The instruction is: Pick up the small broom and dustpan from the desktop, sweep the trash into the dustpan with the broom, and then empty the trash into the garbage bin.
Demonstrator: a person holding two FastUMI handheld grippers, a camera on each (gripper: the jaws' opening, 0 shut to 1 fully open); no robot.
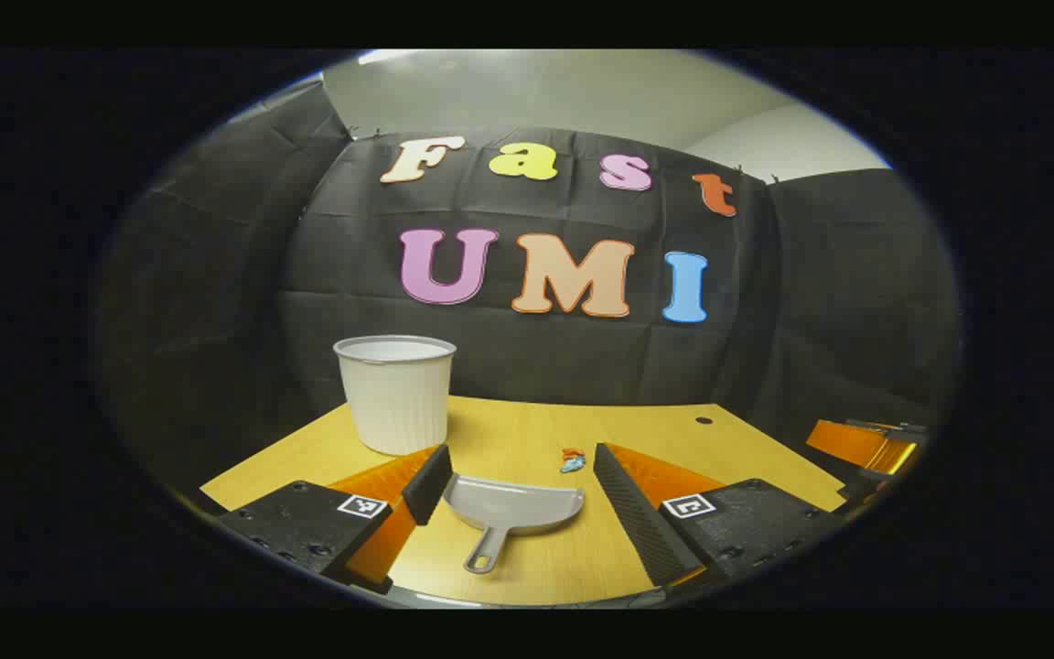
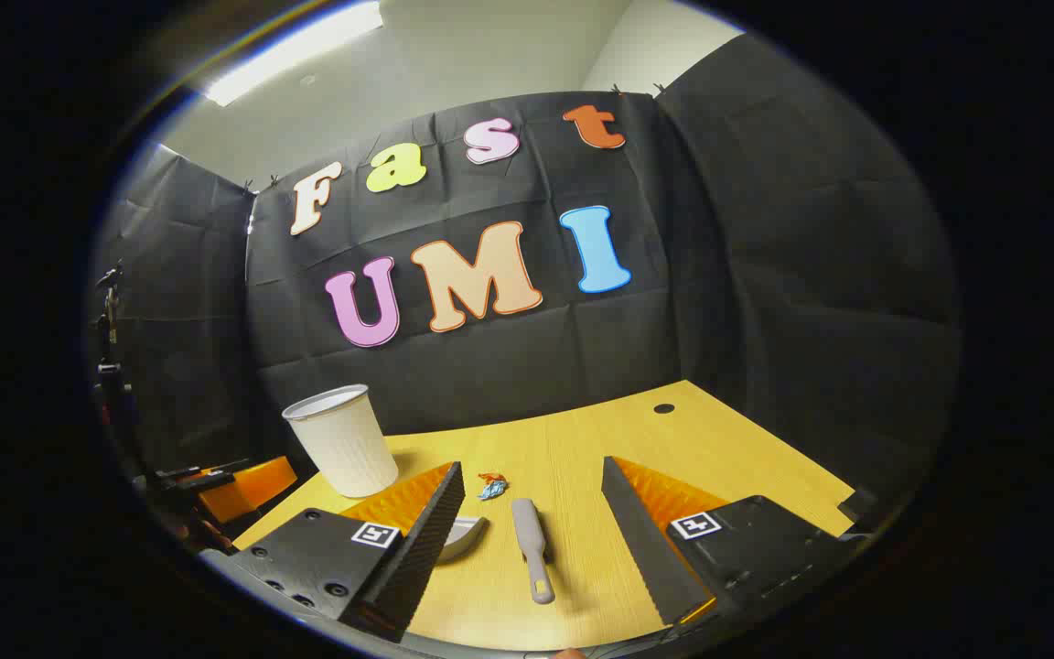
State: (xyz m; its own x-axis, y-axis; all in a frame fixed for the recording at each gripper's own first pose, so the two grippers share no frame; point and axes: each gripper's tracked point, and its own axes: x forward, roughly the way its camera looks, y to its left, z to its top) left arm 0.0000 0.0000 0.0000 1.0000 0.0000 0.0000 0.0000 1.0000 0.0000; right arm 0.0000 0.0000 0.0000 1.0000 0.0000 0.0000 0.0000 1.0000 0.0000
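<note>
A grey dustpan (image 1: 513,503) lies near the table's (image 1: 527,430) front edge, handle toward the camera, between the wide-open, empty left gripper (image 1: 518,480). The right gripper view adds a grey broom (image 2: 532,547) between the open, empty right gripper (image 2: 532,499). Crumpled trash (image 1: 572,459) sits mid-table; a white bin (image 1: 396,394) stands by the left edge.

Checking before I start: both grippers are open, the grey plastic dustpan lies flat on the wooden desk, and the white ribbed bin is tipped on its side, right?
One slip: the white ribbed bin stands upright on the wooden desk, as the left gripper view shows. The rest holds: the grey plastic dustpan lies flat, and the left gripper and right gripper are open.
</note>
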